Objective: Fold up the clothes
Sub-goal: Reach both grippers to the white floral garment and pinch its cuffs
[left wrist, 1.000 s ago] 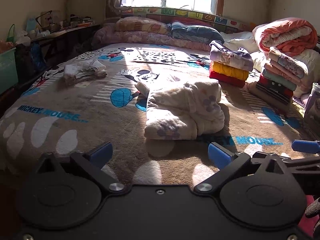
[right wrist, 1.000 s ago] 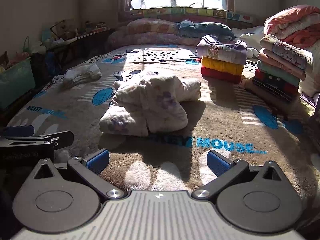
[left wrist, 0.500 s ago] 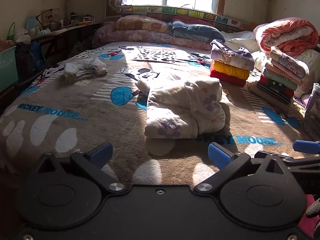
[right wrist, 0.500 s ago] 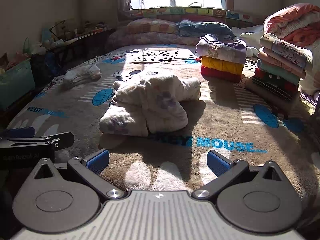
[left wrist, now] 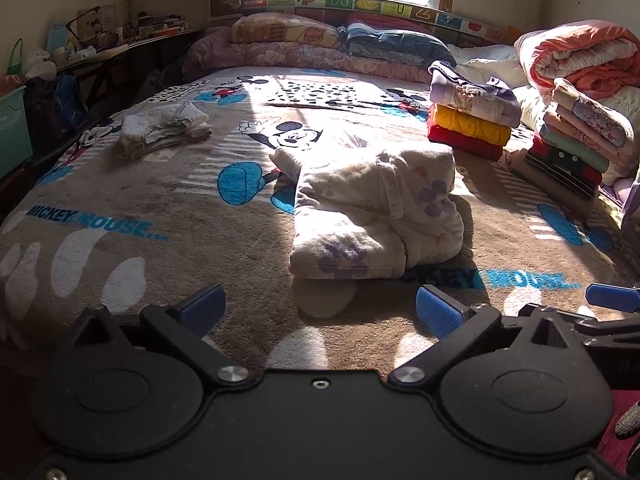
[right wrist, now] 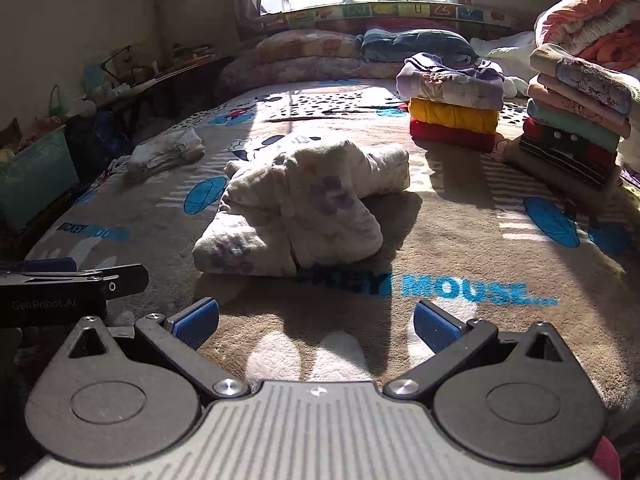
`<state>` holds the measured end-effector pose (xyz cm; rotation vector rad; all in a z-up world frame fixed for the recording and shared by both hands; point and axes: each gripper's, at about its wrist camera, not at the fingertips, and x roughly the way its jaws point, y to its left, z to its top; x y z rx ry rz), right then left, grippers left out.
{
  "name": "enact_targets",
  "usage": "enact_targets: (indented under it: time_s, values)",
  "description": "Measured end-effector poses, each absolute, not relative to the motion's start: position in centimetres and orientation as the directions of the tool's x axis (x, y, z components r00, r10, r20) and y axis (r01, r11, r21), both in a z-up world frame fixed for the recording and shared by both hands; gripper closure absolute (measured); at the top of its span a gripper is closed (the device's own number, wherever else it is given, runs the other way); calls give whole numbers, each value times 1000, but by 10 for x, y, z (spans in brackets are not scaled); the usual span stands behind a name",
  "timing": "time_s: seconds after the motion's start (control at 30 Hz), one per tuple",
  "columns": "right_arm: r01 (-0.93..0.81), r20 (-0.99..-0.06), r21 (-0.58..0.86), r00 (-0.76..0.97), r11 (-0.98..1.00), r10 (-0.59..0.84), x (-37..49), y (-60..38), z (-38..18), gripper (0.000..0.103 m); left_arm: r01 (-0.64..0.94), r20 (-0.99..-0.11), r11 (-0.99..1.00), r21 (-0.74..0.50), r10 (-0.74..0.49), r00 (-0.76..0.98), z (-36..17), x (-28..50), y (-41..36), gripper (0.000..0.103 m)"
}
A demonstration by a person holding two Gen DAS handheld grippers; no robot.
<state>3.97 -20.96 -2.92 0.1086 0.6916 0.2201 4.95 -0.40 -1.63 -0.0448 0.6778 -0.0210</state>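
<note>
Little displacement is recorded against the earlier frames: both grippers have been held low over the near edge of the bed, and only a slight drift of the left view is noted. The left gripper (left wrist: 318,312) is seen with its jaws spread wide and nothing between them; the right gripper (right wrist: 316,326) is likewise wide and empty. Both are held side by side, apart from the cloth.

Directly ahead of both, near the middle of the blanket (left wrist: 120,200), the cream floral garment (left wrist: 372,216) is found, bundled and only partly folded. Its long axis is judged to run from the near edge away toward the window, skewed slightly. It lies ahead and a little right of the left gripper, ahead and a little left of the right; neither is clearly nearer.

Folded stacks (right wrist: 452,116) are noted toward the bed's right side, and a small pale pile (left wrist: 164,128) toward the left edge.
</note>
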Motion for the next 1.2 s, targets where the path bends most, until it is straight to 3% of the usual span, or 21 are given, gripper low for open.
enact_targets:
  time_s: [0.33,0.53,0.7,0.9,1.2]
  values:
    - [-182,-603,168,758,969,247,82,-218,-30,0,37,-655,998,-57,-65,753,-22,95,-5,0]
    - [-265,-584,196,742,944,329,117,-223,-31,0,90,-688,992,-93,-129,714,-25,135,4,0]
    - [-285,-568,266,725,921,389,154,-242,-33,0,129,-716,981,-142,-192,671,-27,176,15,0]
    - [-270,-571,325,708,906,416,201,-270,-38,0,194,-665,938,-288,-342,664,-27,224,34,0]
    - [-223,-539,464,696,857,474,273,-309,-56,0,224,-689,928,-298,-371,622,-21,297,43,0]
